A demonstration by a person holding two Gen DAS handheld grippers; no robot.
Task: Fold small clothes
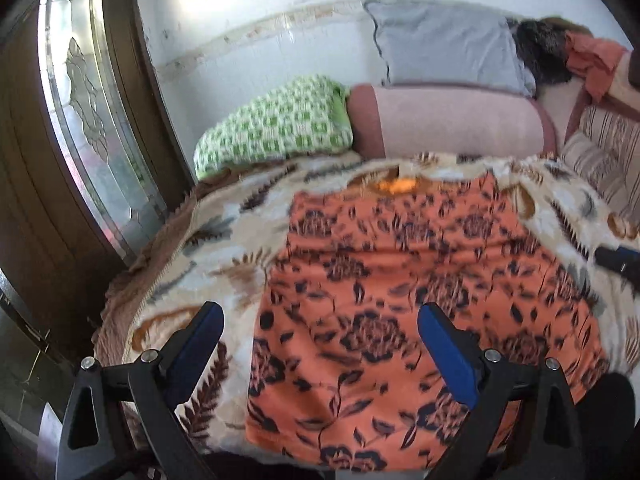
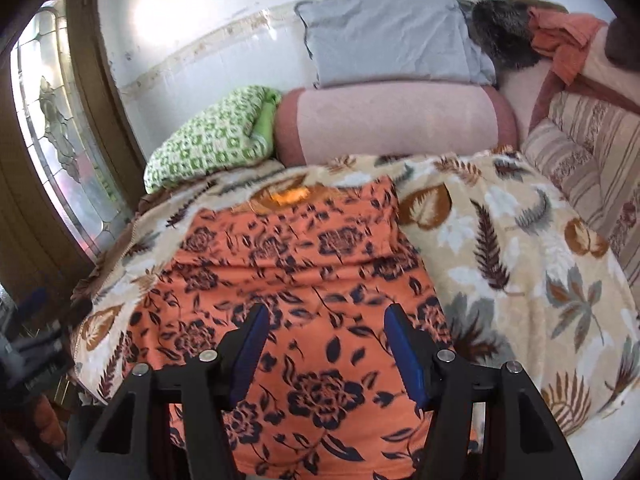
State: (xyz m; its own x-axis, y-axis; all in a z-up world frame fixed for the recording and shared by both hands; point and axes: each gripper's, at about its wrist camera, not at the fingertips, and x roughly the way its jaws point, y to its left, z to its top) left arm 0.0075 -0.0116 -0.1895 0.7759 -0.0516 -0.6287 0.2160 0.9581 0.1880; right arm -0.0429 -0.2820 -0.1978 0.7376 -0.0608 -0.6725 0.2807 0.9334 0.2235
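An orange garment with a dark floral print [image 1: 400, 300] lies spread flat on a leaf-patterned blanket [image 1: 224, 232]; it also shows in the right wrist view [image 2: 304, 272]. My left gripper [image 1: 320, 316] is open and empty above the garment's near left part, its left finger over the blanket. My right gripper [image 2: 324, 316] is open and empty above the garment's near middle. The right gripper's tip [image 1: 616, 262] shows at the right edge of the left wrist view.
A green checked pillow [image 1: 276, 124], a pink bolster [image 1: 452, 120] and a grey pillow [image 1: 444, 40] lie at the bed's far side. A striped cushion [image 2: 588, 152] is on the right. A wooden door with glass [image 1: 80, 100] stands on the left.
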